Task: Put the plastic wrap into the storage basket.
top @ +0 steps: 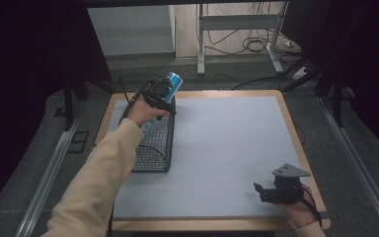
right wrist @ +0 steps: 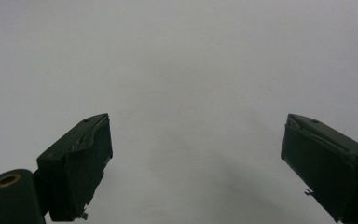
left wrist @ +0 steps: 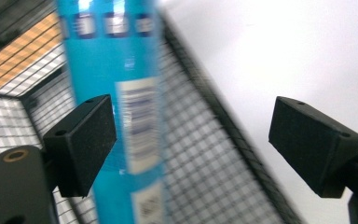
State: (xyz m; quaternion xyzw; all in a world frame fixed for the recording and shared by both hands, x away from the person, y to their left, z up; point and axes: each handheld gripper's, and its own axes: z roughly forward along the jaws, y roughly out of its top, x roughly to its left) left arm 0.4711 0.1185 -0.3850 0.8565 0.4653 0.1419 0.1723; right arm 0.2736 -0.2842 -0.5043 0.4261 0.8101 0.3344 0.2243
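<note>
On the grey table (top: 217,148), both hand-held grippers (left wrist: 193,140) gape beside a tall blue can (left wrist: 116,93).

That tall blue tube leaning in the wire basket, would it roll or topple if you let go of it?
The blue tube is round and smooth-sided, so it would probably roll on the flat mat. It looks tall and narrow, so it likely tips easily; the wire basket seems to prop it. Its glossy skin may be slippery for the left gripper's open fingers.
</note>
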